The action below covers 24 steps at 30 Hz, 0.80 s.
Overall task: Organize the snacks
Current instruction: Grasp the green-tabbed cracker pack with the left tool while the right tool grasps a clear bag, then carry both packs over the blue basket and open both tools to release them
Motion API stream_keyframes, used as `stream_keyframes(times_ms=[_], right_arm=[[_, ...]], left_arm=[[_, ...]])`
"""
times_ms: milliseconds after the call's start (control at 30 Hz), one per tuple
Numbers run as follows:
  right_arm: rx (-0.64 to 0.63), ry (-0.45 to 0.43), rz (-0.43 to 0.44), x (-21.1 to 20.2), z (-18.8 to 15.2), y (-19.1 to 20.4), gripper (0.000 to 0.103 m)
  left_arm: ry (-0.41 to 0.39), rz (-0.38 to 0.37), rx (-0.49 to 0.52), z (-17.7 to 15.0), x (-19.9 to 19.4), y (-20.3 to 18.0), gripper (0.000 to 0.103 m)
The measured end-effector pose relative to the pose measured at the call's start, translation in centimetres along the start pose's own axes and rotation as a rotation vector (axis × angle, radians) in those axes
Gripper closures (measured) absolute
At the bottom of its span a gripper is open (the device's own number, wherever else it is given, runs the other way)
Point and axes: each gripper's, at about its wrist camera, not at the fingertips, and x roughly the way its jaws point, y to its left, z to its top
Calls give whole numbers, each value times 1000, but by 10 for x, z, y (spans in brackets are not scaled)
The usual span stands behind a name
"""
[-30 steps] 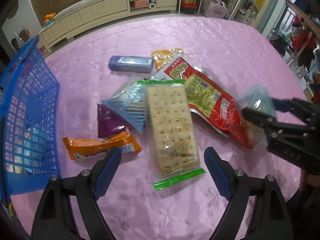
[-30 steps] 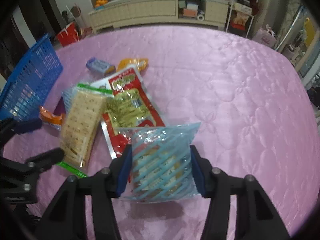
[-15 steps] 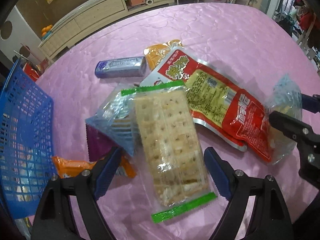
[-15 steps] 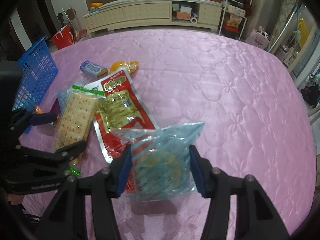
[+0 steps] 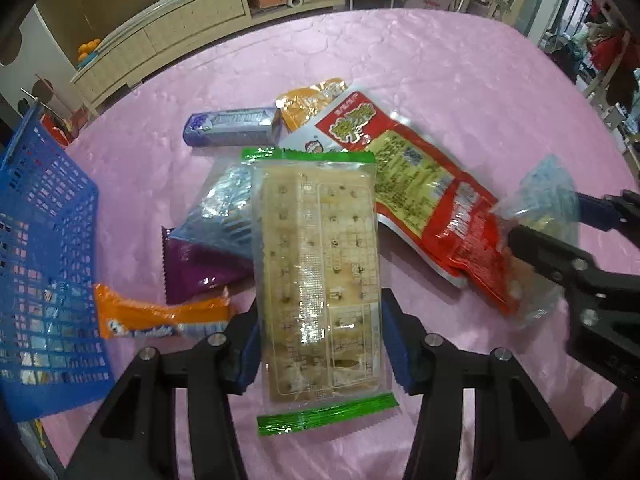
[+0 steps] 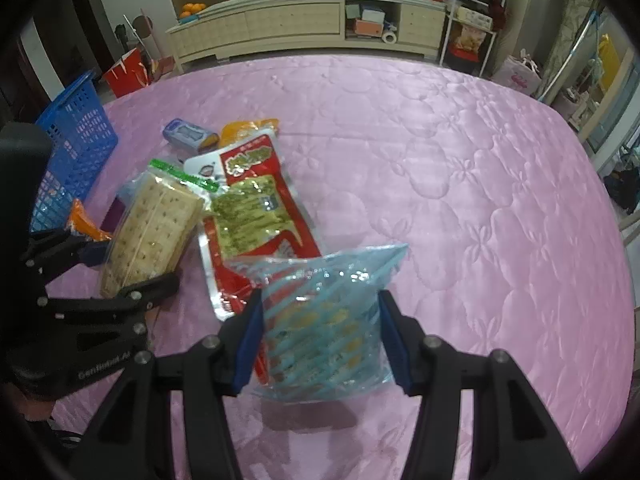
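My left gripper (image 5: 322, 338) is shut on a clear cracker pack with green ends (image 5: 318, 268), its jaws pressing both long sides; it also shows in the right wrist view (image 6: 150, 232). My right gripper (image 6: 320, 340) is shut on a light blue striped snack bag (image 6: 324, 320) and holds it above the table; it shows at the right of the left wrist view (image 5: 540, 216). A red and green snack bag (image 5: 424, 196), a blue-silver pack (image 5: 222, 216), a purple pack (image 5: 196, 264), an orange bar (image 5: 160, 316), a purple gum pack (image 5: 232, 126) and an orange pouch (image 5: 308, 100) lie on the pink tablecloth (image 6: 460, 184).
A blue plastic basket (image 5: 36, 264) stands at the table's left edge with some wrapped items inside; it also shows in the right wrist view (image 6: 76, 140). A long cream sideboard (image 6: 304, 28) stands beyond the table.
My left gripper has moved forward and closed on the cracker pack, which it was open around before. My right gripper still holds the blue striped bag, lifted slightly.
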Motion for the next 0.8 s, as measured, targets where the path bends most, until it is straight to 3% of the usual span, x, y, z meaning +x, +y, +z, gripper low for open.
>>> stream_keyframes(times_ms=[267, 800], right_arm=[[-7, -34, 8, -31, 3, 27, 44], [-99, -203, 46, -128, 31, 120, 44]], left_arm=[[-101, -7, -8, -5, -47, 20, 54], [-327, 8, -60, -62, -170, 98, 54]])
